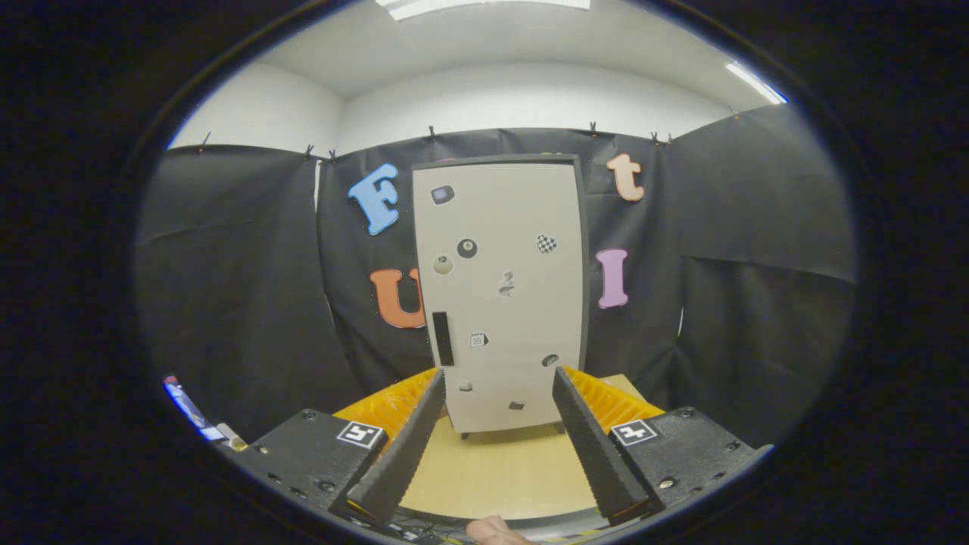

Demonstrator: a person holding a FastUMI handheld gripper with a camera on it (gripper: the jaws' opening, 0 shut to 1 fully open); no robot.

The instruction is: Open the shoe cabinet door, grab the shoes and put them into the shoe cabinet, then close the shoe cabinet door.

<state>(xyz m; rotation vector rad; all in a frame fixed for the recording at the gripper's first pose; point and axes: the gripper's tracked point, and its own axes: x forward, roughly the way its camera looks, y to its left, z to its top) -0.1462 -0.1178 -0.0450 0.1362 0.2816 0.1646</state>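
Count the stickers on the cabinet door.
9 stickers on the cabinet door: three upper left, one upper right, one centre, two right of the handle, two lowest. Open tool aims at the door.

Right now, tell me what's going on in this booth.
A person is holding a handheld gripper with its fingers spread open and nothing between them, aimed at a shoe cabinet standing on a wooden table. The cabinet door is shut, with a dark handle near its lower left edge and stickers scattered over it. The cabinet sits just beyond the fingertips, untouched. A fingertip shows beneath the gripper.
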